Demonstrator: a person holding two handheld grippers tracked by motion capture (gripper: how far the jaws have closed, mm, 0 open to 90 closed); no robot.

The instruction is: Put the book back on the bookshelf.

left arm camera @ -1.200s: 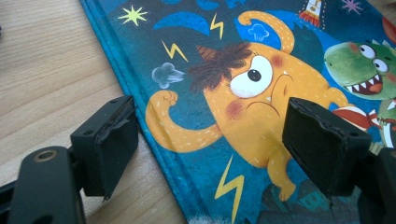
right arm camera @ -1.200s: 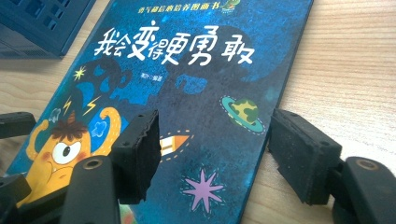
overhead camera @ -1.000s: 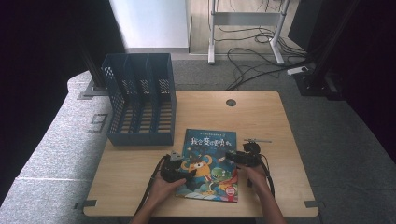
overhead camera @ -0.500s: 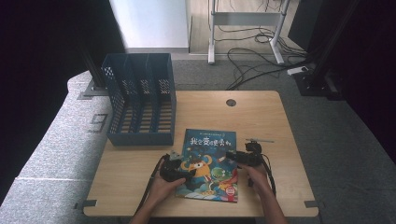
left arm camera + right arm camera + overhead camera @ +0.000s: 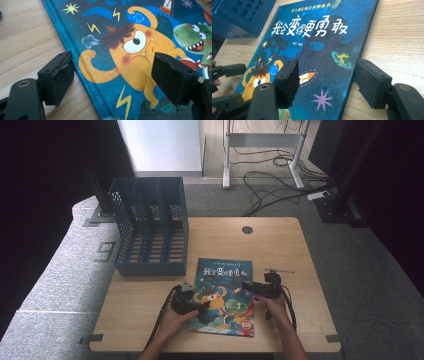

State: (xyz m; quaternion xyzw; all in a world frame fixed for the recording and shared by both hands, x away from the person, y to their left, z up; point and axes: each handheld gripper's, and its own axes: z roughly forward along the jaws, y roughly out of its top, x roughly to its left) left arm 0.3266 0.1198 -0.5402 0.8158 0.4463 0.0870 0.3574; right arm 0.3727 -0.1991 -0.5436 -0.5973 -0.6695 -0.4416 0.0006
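Two hand-held grippers, left and right, sit with jaws spread, gripping nothing, straddling the picture book's edges. Book lies flat at 6 o'clock on the bench, file rack at 10 o'clock. Risk: thin cover slips out, pads scrape wood.

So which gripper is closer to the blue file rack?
Left. The left gripper sits at the book's left edge, just below the file rack. The right gripper is across the book, farther away.
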